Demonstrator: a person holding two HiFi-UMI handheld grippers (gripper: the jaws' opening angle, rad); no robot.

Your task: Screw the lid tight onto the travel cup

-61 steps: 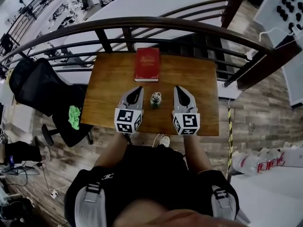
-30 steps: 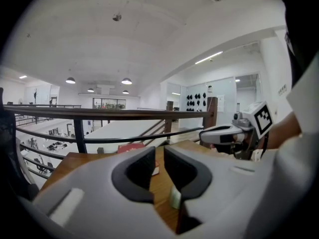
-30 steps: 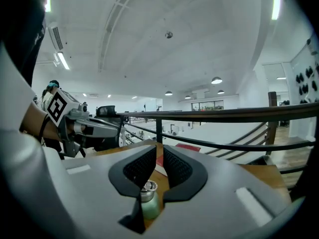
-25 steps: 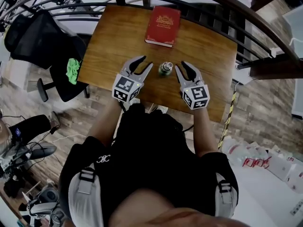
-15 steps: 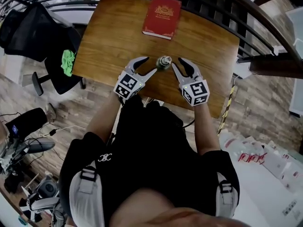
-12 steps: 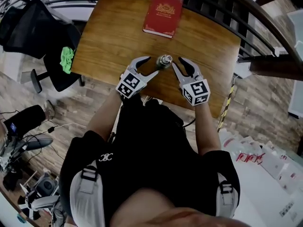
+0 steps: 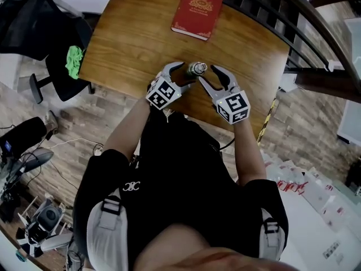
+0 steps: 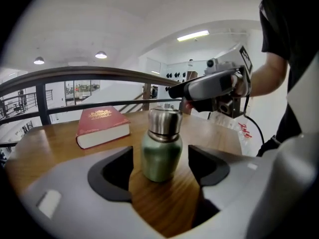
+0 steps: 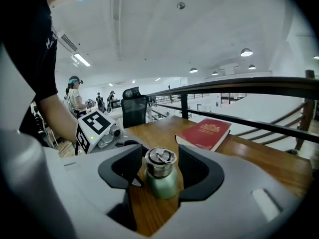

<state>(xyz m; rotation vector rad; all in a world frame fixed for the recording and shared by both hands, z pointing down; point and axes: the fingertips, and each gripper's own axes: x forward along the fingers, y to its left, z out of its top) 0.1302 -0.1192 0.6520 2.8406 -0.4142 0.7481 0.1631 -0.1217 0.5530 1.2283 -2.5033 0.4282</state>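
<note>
Head view: left hand-held gripper [image 7: 181, 75] and right hand-held gripper [image 7: 206, 75] flank the travel cup [image 7: 197, 68] near the front edge of the wooden counter [image 7: 130, 44].
Left jaws stand wide apart, having just been opening, with the green cup upright between them, untouched. Its steel lid [image 9: 160, 162] is on. Right jaws, also just opening, sit apart, close beside the lid. A red book [image 7: 197, 10] lies farther back.

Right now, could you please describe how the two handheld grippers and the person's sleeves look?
Both the left gripper and right gripper have light grey moulded shells, black jaw pads and a cube of black-and-white square markers. The person wears a black short-sleeved shirt.
</note>
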